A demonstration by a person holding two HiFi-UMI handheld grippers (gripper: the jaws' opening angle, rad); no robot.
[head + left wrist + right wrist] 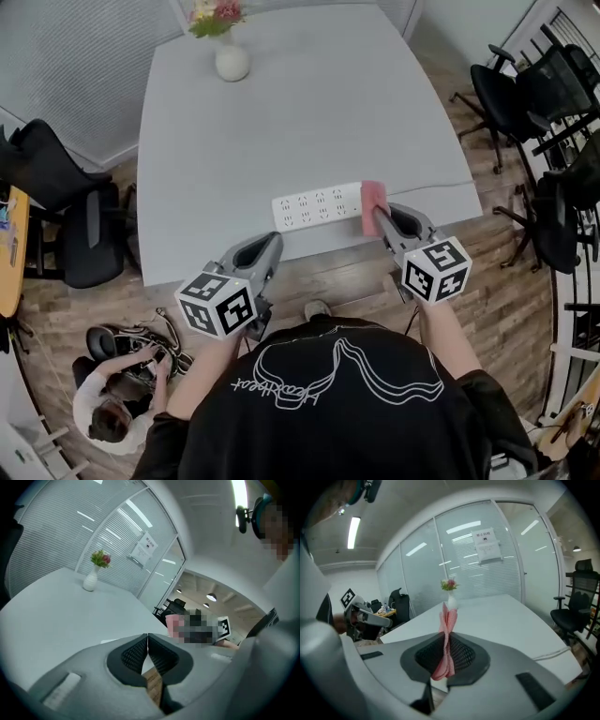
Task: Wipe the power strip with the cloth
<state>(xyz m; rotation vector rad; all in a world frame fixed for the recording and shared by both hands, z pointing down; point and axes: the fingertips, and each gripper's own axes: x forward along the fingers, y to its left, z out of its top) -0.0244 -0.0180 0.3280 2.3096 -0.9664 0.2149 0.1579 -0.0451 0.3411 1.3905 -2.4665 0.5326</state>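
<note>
The ribbed black fingers (pixel 463 656) of the right gripper (pixel 446 634) are pressed together on a pink checked cloth (pixel 449 615). It stands folded between them, with a soft bunch hanging below the pads and a thin edge rising past the tips. The fingers (pixel 134 656) of the left gripper (pixel 147 635) are closed on each other, tip to tip, with nothing between them.

In the head view, both forearms reach forward and down from the person's black shirt (pixel 337 412). Each hand holds a smooth grey gripper body with a black-and-white marker cube at its rear. The left gripper (pixel 272 242) hangs at the table's near edge, over the wooden floor (pixel 328 277). The right gripper (pixel 380 220) points onto the table (pixel 309 112).

The power strip (pixel 317 206) is a long white bar with rows of sockets, lying flat near the table's front edge. It lies just left of the right gripper's fingers and just ahead and to the right of the left gripper's. The cloth (pixel 372 202) meets its right end. A thin white cable (pixel 441 186) runs right from there.

The table top is pale grey, matte and round-cornered. Well beyond the fingers, at its far side, stands 1 round white vase (pixel 232 61) of flowers (pixel 216 17). Black office chairs (pixel 525 94) stand to the right.
</note>
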